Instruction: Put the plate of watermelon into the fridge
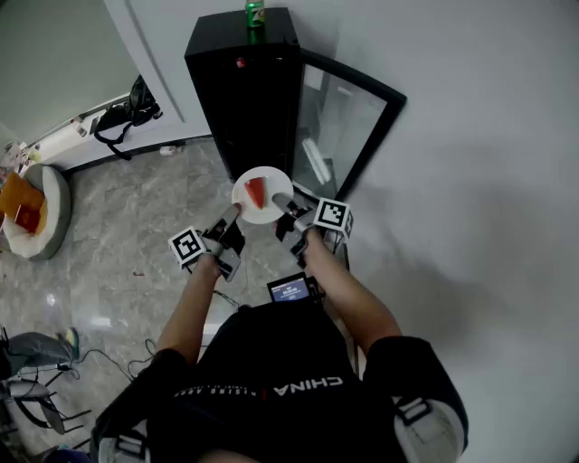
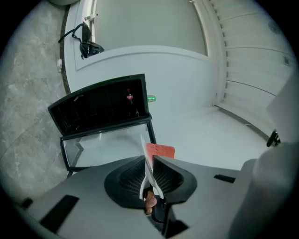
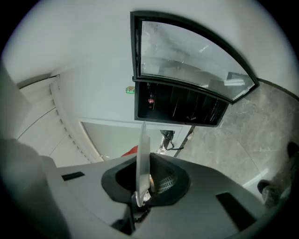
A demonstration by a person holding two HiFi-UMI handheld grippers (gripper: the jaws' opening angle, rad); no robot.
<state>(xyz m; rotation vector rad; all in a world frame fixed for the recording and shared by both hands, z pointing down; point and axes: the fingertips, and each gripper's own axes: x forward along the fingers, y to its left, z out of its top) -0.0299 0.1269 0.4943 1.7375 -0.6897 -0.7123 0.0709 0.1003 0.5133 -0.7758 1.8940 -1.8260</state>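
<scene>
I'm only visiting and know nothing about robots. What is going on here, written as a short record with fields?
Carried item: white plate with a red watermelon slice
Left gripper: shut on one edge of the plate
Right gripper: shut on the opposite edge
Fridge: black, just ahead, glass door swung open
On top of fridge: green bottle
Progress: plate held in front of the fridge, not yet inside
</scene>
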